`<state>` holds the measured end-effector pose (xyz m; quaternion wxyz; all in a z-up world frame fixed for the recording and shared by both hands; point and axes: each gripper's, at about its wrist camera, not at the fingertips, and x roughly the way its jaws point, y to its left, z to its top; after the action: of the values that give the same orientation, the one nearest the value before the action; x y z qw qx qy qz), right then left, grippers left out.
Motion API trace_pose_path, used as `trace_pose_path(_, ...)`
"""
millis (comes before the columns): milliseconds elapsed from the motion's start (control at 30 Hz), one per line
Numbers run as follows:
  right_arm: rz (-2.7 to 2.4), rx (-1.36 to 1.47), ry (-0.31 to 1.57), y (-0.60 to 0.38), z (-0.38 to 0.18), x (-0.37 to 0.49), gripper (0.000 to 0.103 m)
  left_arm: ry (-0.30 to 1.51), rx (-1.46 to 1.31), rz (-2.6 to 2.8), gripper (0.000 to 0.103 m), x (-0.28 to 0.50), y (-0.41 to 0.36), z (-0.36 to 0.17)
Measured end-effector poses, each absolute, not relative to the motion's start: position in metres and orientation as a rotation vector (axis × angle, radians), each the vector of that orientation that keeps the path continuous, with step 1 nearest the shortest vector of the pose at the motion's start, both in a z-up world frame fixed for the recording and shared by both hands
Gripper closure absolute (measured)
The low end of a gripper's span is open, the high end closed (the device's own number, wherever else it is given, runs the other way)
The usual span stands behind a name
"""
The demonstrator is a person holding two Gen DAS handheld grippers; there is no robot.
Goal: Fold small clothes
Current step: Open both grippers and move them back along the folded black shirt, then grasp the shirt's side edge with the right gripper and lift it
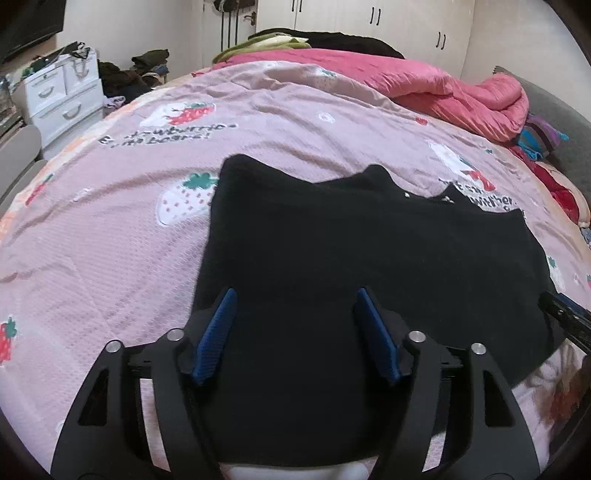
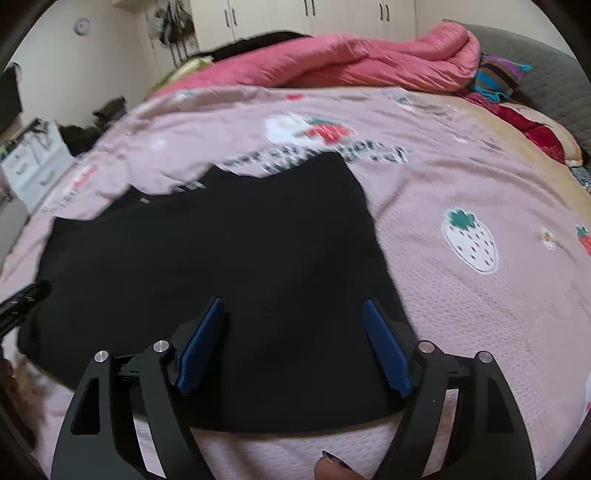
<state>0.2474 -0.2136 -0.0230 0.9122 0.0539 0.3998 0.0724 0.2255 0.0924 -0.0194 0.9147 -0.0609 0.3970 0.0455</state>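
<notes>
A bed covered by a pink strawberry-print bedspread (image 1: pixel 110 229) fills both views, and on it, spread mostly flat, lies the black garment (image 1: pixel 332 251) that takes up the near middle of the cover; its far edge is uneven, with peaks and dips against the printed lettering. Along the far side of the bed a pink quilt (image 1: pixel 461 92) is bunched in a long roll, with a grey headboard (image 2: pixel 546 74) and a striped cushion (image 2: pixel 498 77) at its right end. White wardrobe doors (image 1: pixel 369 22) line the back wall, and a white drawer unit (image 1: pixel 62 96) stands on the floor off the bed's left side, dark clothes heaped beside it. The left gripper (image 1: pixel 295 299) hangs over the garment's near left part with its blue-padded fingers (image 1: pixel 218 332) spread wide and nothing between them; whether the tips touch the cloth cannot be told. The right gripper (image 2: pixel 293 306) hangs over the garment's near right part, just inside its right edge, its blue pads (image 2: pixel 386 347) equally wide apart and holding nothing. Each gripper's dark tip shows at the edge of the other's view, well apart across the garment. The right wrist view is slightly blurred. A fingertip (image 2: pixel 332 469) with a dark nail shows at that view's bottom edge.
</notes>
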Motion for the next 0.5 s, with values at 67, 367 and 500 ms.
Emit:
trace_pose_path(67,0.185,0.12,0.796,-0.207,-0.015,0.242,0.022,0.81,-0.118,0.118,0.04,0.224,0.096,-0.016)
trace_pose_path(367,0.312,0.068,0.714,-0.16,0.01,0.223,0.012,0.776,-0.151,0.207,0.023,0.219,0.126,-0.006)
trace_pose_path(500,0.386,0.006,0.69,-0.128,0.011,0.214,0.011,0.771,-0.152,0.242,0.018,0.218,0.136,-0.004)
